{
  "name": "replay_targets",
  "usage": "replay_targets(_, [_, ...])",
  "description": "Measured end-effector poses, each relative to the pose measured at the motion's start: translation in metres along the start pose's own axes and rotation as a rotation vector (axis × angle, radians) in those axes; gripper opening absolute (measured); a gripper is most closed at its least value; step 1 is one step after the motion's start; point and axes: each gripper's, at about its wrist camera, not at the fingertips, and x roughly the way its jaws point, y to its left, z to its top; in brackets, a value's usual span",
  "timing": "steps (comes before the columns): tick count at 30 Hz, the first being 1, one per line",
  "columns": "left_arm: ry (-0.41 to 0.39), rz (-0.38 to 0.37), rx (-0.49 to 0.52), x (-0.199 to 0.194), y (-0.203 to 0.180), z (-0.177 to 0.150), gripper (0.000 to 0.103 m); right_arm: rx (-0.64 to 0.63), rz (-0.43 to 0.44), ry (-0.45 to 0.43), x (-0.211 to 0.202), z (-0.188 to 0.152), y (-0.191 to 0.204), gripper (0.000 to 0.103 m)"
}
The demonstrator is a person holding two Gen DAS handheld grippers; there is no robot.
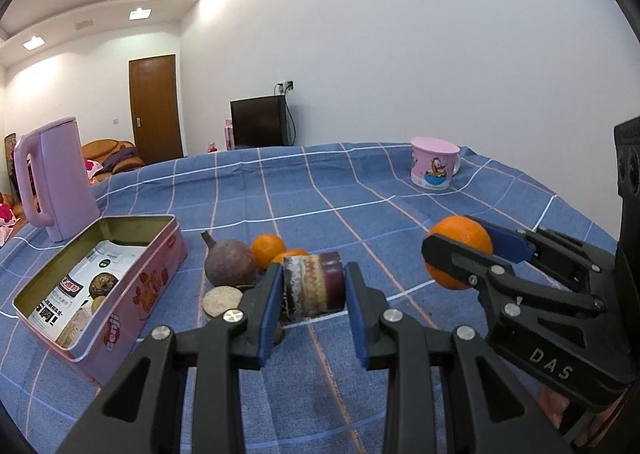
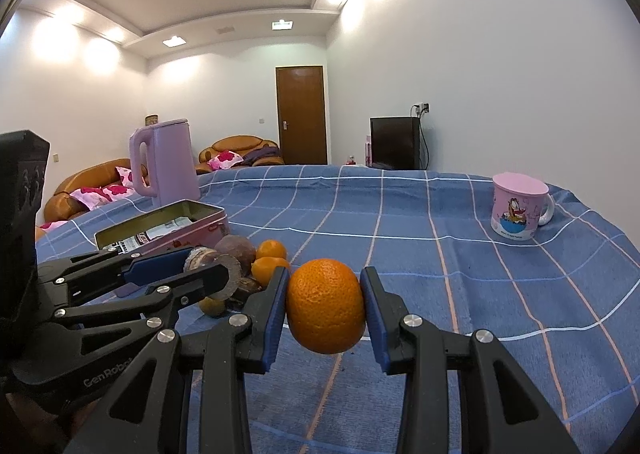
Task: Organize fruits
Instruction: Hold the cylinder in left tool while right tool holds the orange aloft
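Note:
In the left wrist view my left gripper (image 1: 314, 294) is shut on a cut piece of purple fruit (image 1: 316, 286) with a mottled face, held just above the blue checked cloth (image 1: 400, 222). To its right, my right gripper (image 1: 456, 254) is shut on an orange (image 1: 460, 238). The right wrist view shows that orange (image 2: 326, 306) pressed between both blue pads of the right gripper (image 2: 325, 308). The left gripper (image 2: 208, 266) and its fruit piece (image 2: 202, 258) appear there at the left. A whole purple fruit (image 1: 230, 268), two small oranges (image 1: 268, 250) and a beige slice (image 1: 222, 300) lie beside the open pink tin (image 1: 132, 294).
A purple kettle (image 1: 52, 178) stands behind the tin at the far left. A pink cartoon mug (image 1: 434, 168) sits at the far right of the table. Printed packets lie inside the tin. A sofa, a door and a dark cabinet are beyond the table's far edge.

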Motion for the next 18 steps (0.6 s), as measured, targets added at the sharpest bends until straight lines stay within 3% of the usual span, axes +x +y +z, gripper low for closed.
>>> replay_targets(18, [-0.065,0.031,0.010,-0.013,0.001,0.004,0.033,-0.019,0.021,-0.043,-0.009,-0.001,0.003,0.038])
